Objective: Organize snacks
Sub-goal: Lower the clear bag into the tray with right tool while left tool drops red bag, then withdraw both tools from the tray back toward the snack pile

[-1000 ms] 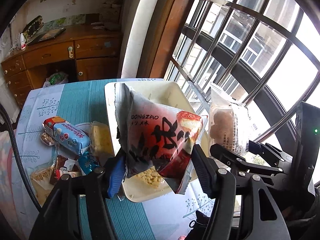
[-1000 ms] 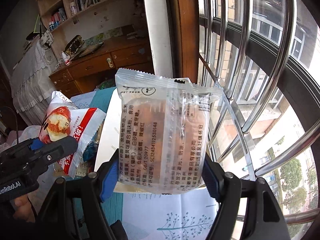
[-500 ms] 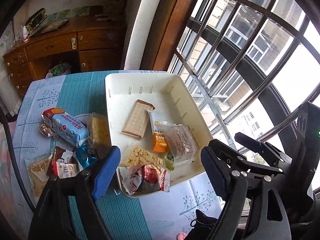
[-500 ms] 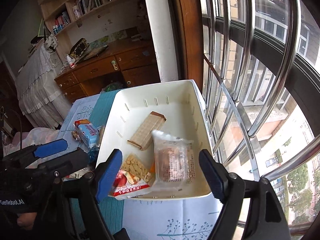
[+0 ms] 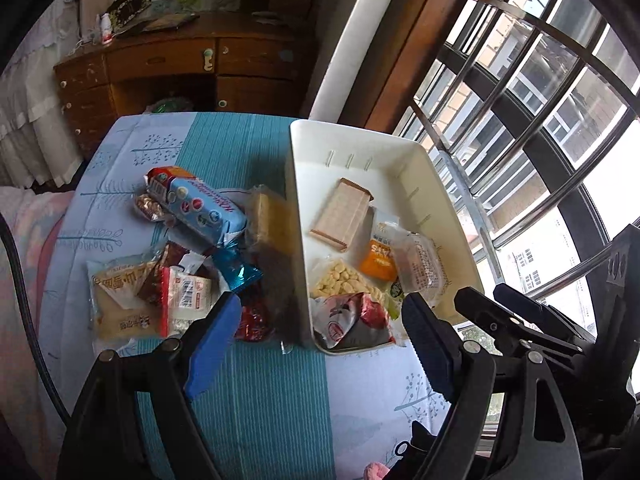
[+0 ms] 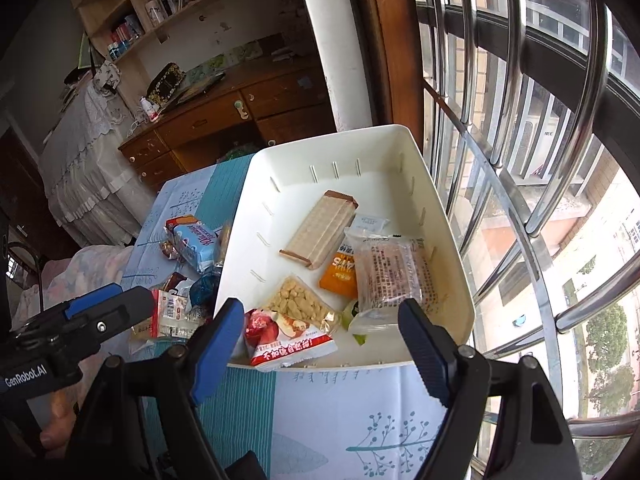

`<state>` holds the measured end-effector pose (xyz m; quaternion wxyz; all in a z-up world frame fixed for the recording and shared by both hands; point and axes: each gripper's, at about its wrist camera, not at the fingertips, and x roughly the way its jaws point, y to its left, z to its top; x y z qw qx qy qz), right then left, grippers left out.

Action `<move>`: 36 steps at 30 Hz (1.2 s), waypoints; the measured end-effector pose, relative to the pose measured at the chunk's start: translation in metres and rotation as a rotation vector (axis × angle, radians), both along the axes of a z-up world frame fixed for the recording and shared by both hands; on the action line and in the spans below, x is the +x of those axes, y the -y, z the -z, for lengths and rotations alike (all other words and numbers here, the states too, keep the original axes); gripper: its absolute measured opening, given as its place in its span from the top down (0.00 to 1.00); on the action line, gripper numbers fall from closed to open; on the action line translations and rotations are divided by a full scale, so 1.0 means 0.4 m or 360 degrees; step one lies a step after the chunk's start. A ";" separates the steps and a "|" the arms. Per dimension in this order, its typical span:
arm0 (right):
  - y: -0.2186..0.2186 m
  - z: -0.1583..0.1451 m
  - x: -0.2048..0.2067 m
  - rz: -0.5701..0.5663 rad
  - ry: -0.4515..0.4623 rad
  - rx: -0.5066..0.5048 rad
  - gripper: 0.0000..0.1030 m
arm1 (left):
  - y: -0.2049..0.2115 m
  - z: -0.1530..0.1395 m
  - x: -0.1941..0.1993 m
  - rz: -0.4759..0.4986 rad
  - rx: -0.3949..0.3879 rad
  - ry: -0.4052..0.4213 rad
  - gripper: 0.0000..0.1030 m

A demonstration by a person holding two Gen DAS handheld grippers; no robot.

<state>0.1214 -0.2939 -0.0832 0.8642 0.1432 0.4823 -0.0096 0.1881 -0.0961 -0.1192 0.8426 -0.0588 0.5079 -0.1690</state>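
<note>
Left wrist view: the left gripper (image 5: 320, 344) hangs over the near end of the white bin (image 5: 452, 200), angled steeply down, its jaws spread with nothing between them. A second ago it pinched the red pouch (image 5: 352, 320); the jaws have since opened, and the pouch now lies crumpled in the bin's near corner, against the near wall. The view has also shifted toward the loose pile (image 5: 188, 256) of packets on the blue cloth (image 5: 256, 400), just beside the bin's left wall.

Right wrist view: the right gripper (image 6: 320, 348) likewise points steeply down over the bin's near rim (image 6: 360, 364), jaws spread and empty. A second ago it clamped the clear cake packet (image 6: 390, 276); the jaws have opened, and the packet now lies flat on the bin floor by the right wall, printed side up, long axis running roughly away from the camera. It overlaps the orange sachet (image 6: 340, 274). The wafer bar (image 6: 318, 236) lies near the middle of the floor, long axis diagonal from near-left to far-right. A bag of pale nuts (image 6: 298, 304) sits between the wafer bar and the red pouch (image 6: 288, 338). The left gripper's fingers (image 6: 112, 308) show at the left edge, with part of a hand (image 6: 56, 420) below them.
</note>
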 end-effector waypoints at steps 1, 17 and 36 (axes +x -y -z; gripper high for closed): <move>-0.006 0.003 -0.001 -0.0006 -0.0008 0.0011 0.22 | -0.016 0.006 -0.002 -0.0022 0.0003 -0.0012 0.21; -0.138 0.045 0.003 -0.0036 -0.0121 0.0263 0.22 | -0.238 0.054 -0.010 -0.0118 0.0226 -0.0093 0.21; -0.306 0.105 0.050 0.0138 -0.0273 0.0527 0.22 | -0.386 0.133 0.097 0.0205 0.0547 -0.0174 0.21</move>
